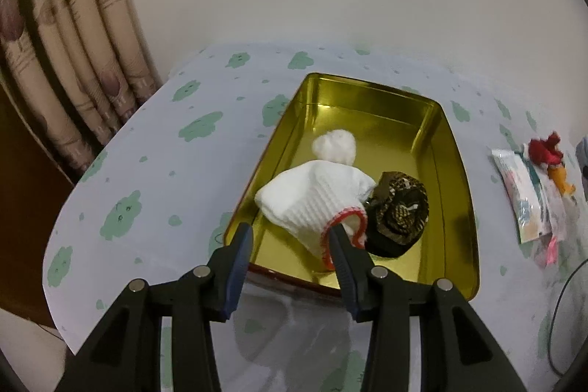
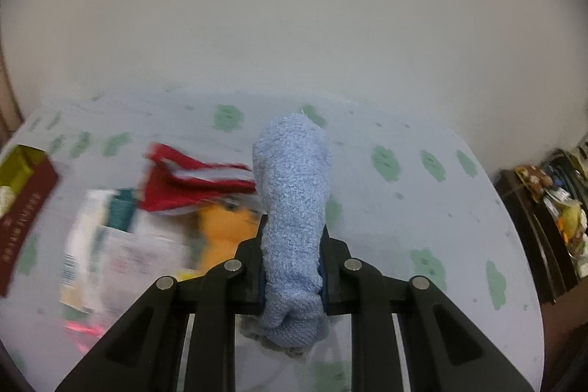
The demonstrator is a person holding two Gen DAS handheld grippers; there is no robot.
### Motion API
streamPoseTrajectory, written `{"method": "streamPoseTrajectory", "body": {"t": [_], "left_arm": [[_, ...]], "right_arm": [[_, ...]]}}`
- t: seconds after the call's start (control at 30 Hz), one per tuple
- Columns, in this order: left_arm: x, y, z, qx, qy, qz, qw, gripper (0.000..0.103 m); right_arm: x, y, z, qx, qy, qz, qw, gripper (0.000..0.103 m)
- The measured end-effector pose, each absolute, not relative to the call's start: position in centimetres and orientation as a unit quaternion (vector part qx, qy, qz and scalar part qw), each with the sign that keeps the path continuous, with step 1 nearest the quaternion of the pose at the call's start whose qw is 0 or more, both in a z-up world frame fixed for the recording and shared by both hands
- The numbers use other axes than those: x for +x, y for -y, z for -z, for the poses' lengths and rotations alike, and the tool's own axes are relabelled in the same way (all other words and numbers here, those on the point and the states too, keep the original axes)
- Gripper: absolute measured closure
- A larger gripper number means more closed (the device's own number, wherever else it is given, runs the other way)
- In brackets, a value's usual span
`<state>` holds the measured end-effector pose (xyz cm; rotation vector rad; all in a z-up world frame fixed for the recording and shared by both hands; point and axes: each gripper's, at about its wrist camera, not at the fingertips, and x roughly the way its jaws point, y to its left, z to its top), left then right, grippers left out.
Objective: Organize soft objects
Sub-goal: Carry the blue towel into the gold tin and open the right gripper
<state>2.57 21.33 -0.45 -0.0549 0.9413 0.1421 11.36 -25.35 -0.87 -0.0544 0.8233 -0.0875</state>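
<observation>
A gold tin box (image 1: 459,193) lies on the table. In it are a white knitted hat with a pompom and red trim (image 1: 316,193) and a brown patterned hat (image 1: 400,215). My left gripper (image 1: 290,237) is open just above the box's near edge; its right finger tip sits inside the white hat's opening. My right gripper (image 2: 294,234) is shut on a blue fluffy sock (image 2: 294,179) and holds it above the table. A red and orange plush toy (image 2: 205,186) lies left of it, blurred; it also shows in the left wrist view (image 1: 551,160).
The round table has a white cloth with green cloud shapes (image 1: 154,171). Plastic packets (image 1: 525,193) lie right of the box. The box's red outer side (image 2: 22,219) shows at the left of the right wrist view. A curtain (image 1: 73,61) hangs at the left. A cluttered shelf (image 2: 551,201) stands at the right.
</observation>
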Motion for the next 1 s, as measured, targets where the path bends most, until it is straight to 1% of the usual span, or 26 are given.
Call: {"method": "streamPoseTrajectory", "body": {"t": [0.2, 0.27, 0.33, 0.47, 0.7, 0.87, 1.0], "left_arm": [[1.9, -23.1, -0.2, -0.059, -0.438, -0.083, 0.893, 0.059], [1.6, -23.9, -0.6, -0.097, -0.429, -0.064, 0.896, 0.059], [1.4, -24.7, -0.9, -0.114, -0.418, -0.073, 0.899, 0.059], [1.2, -25.6, -1.3, -0.094, -0.402, -0.114, 0.904, 0.059], [1.1, -27.5, -1.0, -0.122, -0.406, -0.138, 0.895, 0.059], [1.1, -28.8, -0.5, -0.142, -0.413, -0.152, 0.887, 0.059], [1.0, -29.9, -0.3, -0.168, -0.411, -0.159, 0.882, 0.059]], "right_arm": [[11.8, 17.9, -1.0, -0.038, -0.401, -0.045, 0.914, 0.085], [11.9, 15.0, -1.3, -0.045, -0.402, -0.077, 0.911, 0.085], [12.0, 12.0, -1.5, -0.049, -0.411, -0.11, 0.903, 0.085], [11.5, 5.5, -1.4, -0.066, -0.416, -0.178, 0.889, 0.085], [10.3, -4.7, -0.4, -0.11, -0.421, -0.262, 0.861, 0.085], [10.5, -8.7, 0.7, -0.12, -0.431, -0.275, 0.851, 0.084], [11.5, -9.6, 1.5, -0.122, -0.442, -0.272, 0.846, 0.083]]}}
